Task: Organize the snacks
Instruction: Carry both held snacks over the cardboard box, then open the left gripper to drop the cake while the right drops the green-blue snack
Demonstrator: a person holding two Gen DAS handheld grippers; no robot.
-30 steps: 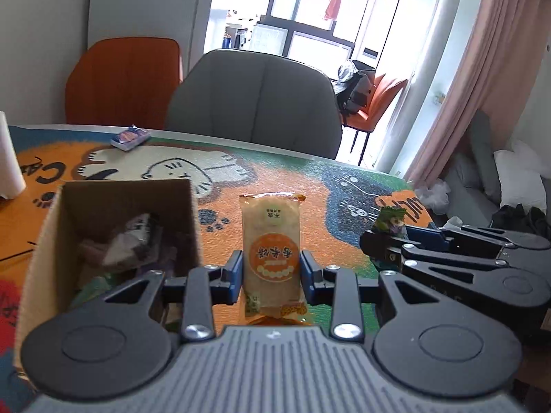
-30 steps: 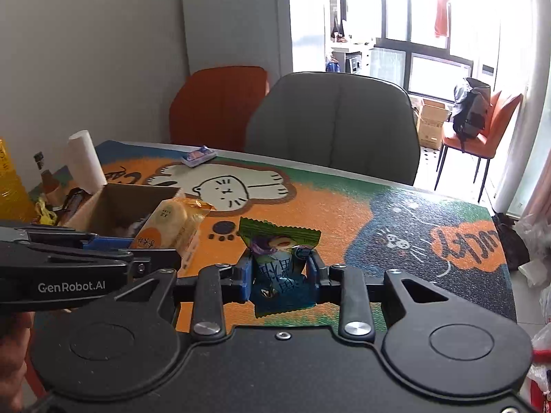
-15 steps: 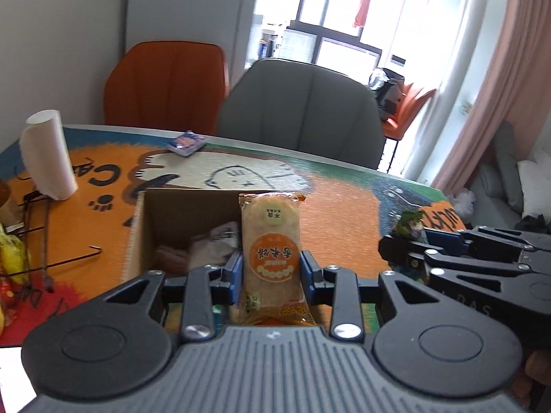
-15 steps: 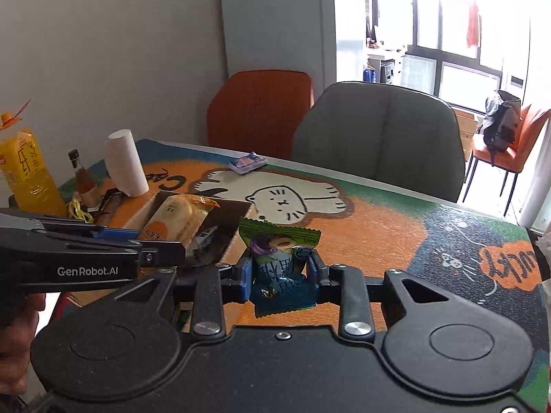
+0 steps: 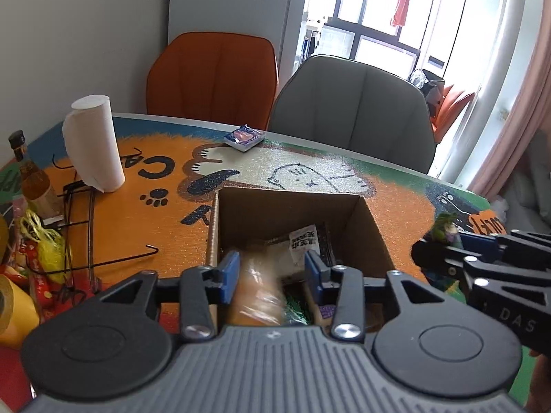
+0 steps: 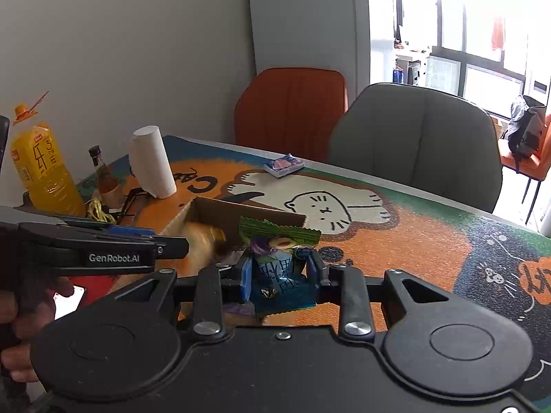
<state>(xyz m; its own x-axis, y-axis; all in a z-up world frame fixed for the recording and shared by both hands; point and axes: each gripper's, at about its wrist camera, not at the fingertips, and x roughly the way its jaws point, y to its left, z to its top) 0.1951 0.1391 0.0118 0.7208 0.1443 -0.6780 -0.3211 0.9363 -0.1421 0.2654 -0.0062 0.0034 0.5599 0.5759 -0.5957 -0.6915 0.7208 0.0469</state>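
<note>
An open cardboard box (image 5: 373, 230) with several snack packs inside stands on the cat-print mat. My left gripper (image 5: 272, 272) hangs over the box with its jaws apart. The orange rice-cracker pack (image 5: 256, 289) shows blurred between and below the jaws, dropping into the box; it also shows as an orange blur in the right wrist view (image 6: 203, 244). My right gripper (image 6: 279, 275) is shut on a green and blue snack pack (image 6: 280, 258), held just right of the box (image 6: 220, 215). The right gripper also shows in the left wrist view (image 5: 447, 251).
A paper roll (image 5: 93, 143), a small brown bottle (image 5: 32, 186), black wire hooks (image 5: 89, 227) and loose wrappers (image 5: 44, 254) lie left of the box. A yellow juice bottle (image 6: 43, 168) stands far left. A blue packet (image 5: 243, 136) lies near the far edge. Two chairs stand behind.
My left gripper moved over the box, opened and let go of the orange pack, which is falling in. My right gripper moved left with its pack, closer to the box.
</note>
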